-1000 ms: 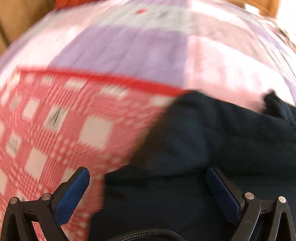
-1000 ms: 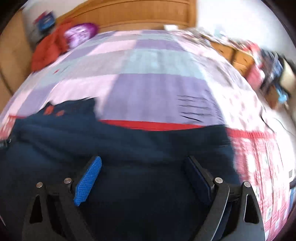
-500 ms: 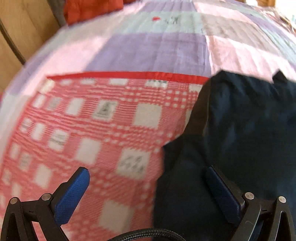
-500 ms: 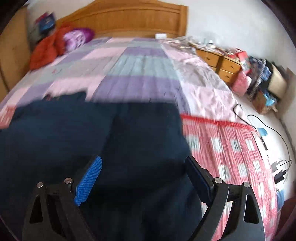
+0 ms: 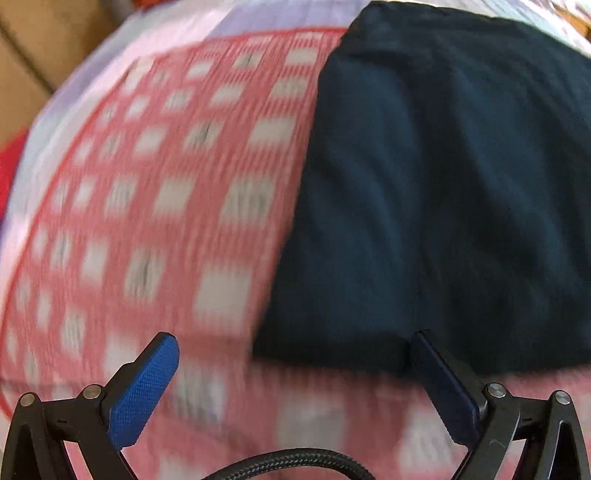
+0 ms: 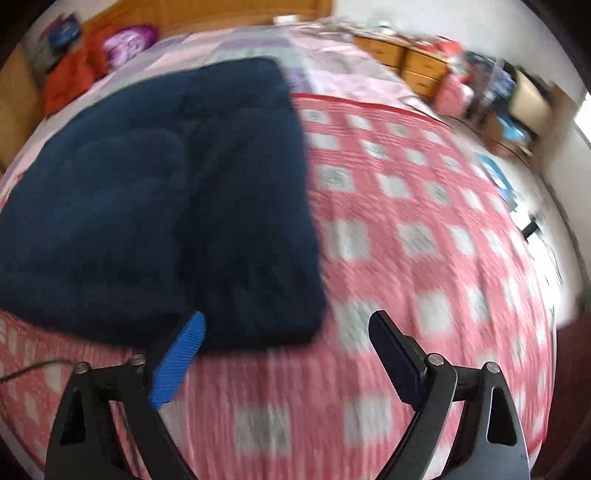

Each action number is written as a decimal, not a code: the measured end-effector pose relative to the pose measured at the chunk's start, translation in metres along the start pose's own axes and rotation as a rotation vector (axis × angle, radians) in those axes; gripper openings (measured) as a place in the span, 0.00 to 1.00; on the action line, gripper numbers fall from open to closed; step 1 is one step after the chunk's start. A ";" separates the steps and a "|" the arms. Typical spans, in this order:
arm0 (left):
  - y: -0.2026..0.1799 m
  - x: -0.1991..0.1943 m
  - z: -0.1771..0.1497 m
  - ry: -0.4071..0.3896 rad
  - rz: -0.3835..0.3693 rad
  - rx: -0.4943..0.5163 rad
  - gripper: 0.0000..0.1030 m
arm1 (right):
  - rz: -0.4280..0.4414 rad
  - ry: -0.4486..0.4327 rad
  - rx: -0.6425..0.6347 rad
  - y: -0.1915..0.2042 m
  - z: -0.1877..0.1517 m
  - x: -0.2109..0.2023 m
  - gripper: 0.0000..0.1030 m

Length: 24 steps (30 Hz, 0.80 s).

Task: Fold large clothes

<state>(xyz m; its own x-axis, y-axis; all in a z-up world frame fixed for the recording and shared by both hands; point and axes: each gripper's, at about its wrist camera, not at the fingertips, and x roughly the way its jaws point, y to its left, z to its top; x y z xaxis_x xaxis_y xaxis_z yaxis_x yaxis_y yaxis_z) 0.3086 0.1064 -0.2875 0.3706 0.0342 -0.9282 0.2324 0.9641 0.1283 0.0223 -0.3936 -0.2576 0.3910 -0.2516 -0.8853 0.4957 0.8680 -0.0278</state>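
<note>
My left tongs [image 5: 293, 363] stand wide apart with nothing between their blue textured pads [image 5: 142, 391], pointing steeply down over the bed. Through them I see the folded dark navy garment of thick soft cloth [image 5: 443, 184] filling the view from 12 o'clock round to 3 o'clock, its near edge just beyond my right-hand pad, which is close to it though I cannot tell whether it touches. The garment lies on a red and white checked blanket [image 5: 155, 206] that spreads from 6 o'clock up to 10 o'clock, badly blurred, and a pale lilac and pink patchwork bedsheet [image 5: 258, 18] shows past the blanket's red border at 11 o'clock. My right tongs [image 6: 286, 328] are just as widely spread and hold nothing; their blue left pad [image 6: 179, 362] sits in front of the garment's near corner. In this view the same navy garment [image 6: 159, 199] lies at 10 o'clock as a flat, roughly rectangular bundle, with a smaller folded layer lying on top toward its left side, and the checked blanket [image 6: 424, 236] runs from 6 o'clock to 2 o'clock. At the head of the bed, near 11 o'clock, an orange-red piece of clothing [image 6: 70, 85] is heaped beside a purple and white bundle [image 6: 127, 38], against a wooden headboard [image 6: 229, 13]. Wooden drawers [image 6: 402, 59] stand at 1 o'clock.
</note>
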 end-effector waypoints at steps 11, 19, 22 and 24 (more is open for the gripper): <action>-0.036 -0.235 -0.071 -0.060 -0.086 -0.073 1.00 | 0.201 -0.044 -0.076 0.086 -0.038 -0.238 0.90; -0.052 -0.363 -0.082 -0.158 -0.041 -0.038 1.00 | 0.313 0.006 -0.148 0.153 -0.063 -0.349 0.90; -0.054 -0.382 -0.087 -0.138 -0.077 -0.050 1.00 | 0.338 -0.006 -0.154 0.163 -0.067 -0.377 0.90; -0.058 -0.396 -0.091 -0.168 -0.083 -0.042 1.00 | 0.334 -0.022 -0.170 0.165 -0.068 -0.392 0.90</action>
<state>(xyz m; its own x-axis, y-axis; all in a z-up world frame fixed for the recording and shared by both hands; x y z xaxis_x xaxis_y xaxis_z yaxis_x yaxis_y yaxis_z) 0.0665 0.0607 0.0405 0.4971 -0.0871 -0.8633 0.2318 0.9721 0.0354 -0.1020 -0.1223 0.0531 0.5272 0.0495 -0.8483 0.2032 0.9620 0.1824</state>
